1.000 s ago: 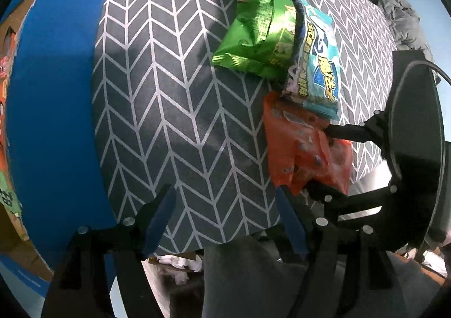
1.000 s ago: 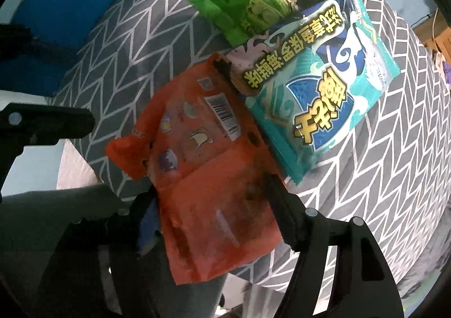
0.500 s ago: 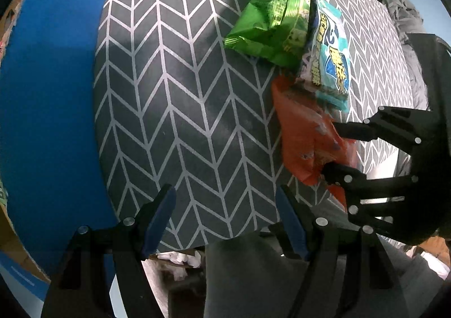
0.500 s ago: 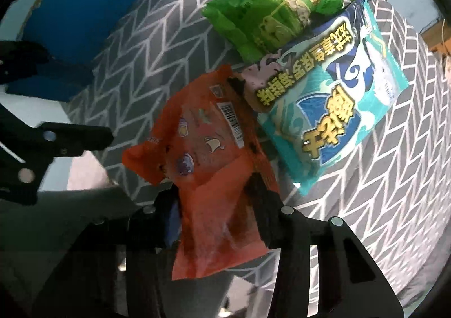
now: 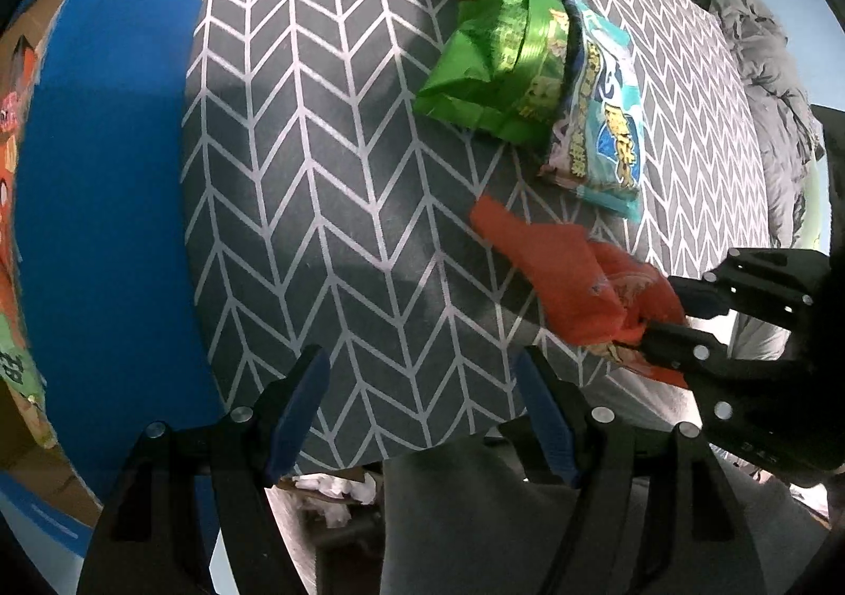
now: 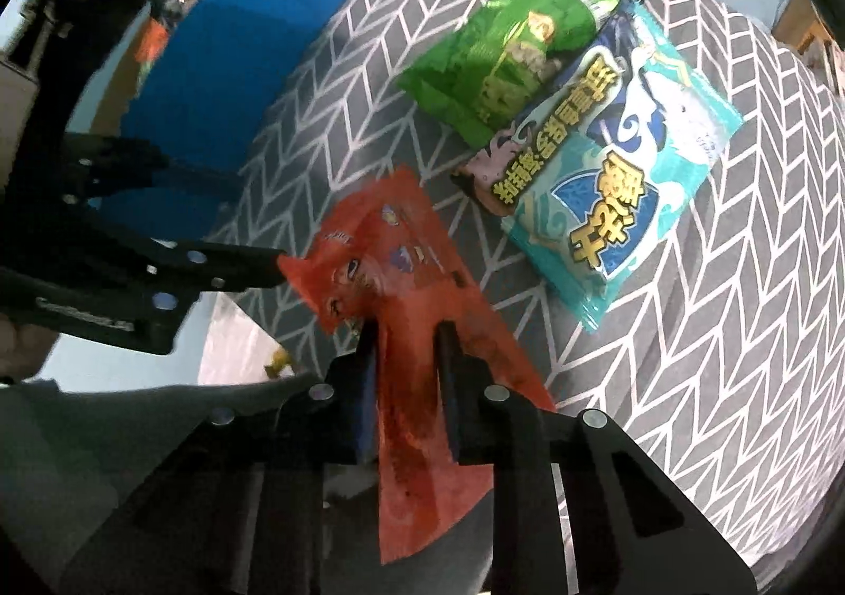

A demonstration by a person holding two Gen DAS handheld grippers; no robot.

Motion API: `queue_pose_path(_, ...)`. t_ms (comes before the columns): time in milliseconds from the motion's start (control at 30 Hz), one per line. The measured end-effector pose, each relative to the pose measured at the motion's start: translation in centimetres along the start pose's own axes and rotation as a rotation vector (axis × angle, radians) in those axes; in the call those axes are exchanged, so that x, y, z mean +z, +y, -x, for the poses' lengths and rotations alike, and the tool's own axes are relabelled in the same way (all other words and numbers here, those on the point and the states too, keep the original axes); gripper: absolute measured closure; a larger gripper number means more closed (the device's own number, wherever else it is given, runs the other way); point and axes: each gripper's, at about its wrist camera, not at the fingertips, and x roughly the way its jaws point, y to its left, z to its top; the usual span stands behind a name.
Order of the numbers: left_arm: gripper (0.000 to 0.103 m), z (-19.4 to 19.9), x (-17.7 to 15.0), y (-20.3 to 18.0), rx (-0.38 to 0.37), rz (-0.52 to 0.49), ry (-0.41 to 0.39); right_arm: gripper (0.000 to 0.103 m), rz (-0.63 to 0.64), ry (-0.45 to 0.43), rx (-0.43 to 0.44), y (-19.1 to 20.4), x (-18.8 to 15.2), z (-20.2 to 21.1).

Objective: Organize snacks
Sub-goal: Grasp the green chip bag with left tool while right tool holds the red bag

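Right claw [image 6: 406,331] clamps orange snack bag [image 6: 401,278].

My left gripper [image 5: 422,405]: matte black frame, blue pads lining the inner faces of both jaws, round silver screw heads behind each jaw. My right gripper [image 6: 406,347]: same black build, blue pad on one jaw, silver screws behind the jaws. White lettering runs along the left gripper's side, illegible in the right wrist view.
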Motion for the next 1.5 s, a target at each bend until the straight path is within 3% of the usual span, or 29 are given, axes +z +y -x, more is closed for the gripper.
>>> queue_pose_path(367, 0.028, 2.2, 1.9, -1.1, -0.014, -0.018, -0.037, 0.084, -0.09, -0.112, 0.021, -0.1, -2.5, 7.1)
queue_pose_path(667, 0.028, 3.0, 5.9, -3.0, 0.007, -0.037, -0.073, 0.084, -0.197, -0.206, -0.019, -3.7, -2.9, 11.1)
queue_pose_path(800, 0.022, 3.0, 8.0, -3.7, 0.014, -0.009, -0.094, 0.084, -0.257, -0.241, -0.058, -5.7, -3.0, 11.7)
queue_pose_path(1100, 0.022, 2.5, 11.9, -3.9, 0.049, 0.086, -0.112, 0.084, -0.397, -0.293, -0.1, -10.0, -3.1, 12.6)
queue_pose_path(1500, 0.022, -0.6, 14.2, -5.1, 0.105, 0.106, -0.082, 0.084, -0.437, -0.308, -0.083, -12.0, -2.2, 12.5)
